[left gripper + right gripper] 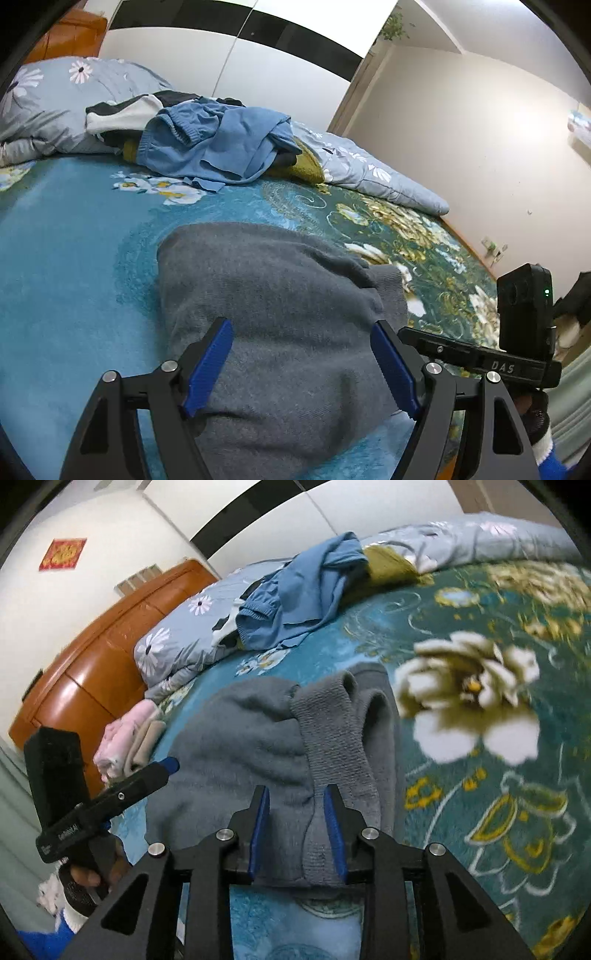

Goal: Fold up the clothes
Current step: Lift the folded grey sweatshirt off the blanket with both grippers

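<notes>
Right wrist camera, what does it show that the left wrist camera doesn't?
Only the right wrist view shows the folded pink clothes, the wooden headboard and a red wall decoration. Only the left wrist view shows the hanging plant and the wall outlet. Both show the grey sweater, the blue garment pile and the floral blanket.

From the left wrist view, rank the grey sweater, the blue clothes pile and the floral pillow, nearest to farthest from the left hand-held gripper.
1. Grey knitted sweater, directly under the left hand-held gripper.
2. Crumpled blue clothes pile, mid-bed, ahead.
3. Grey-blue daisy-print pillow, far upper left.
</notes>
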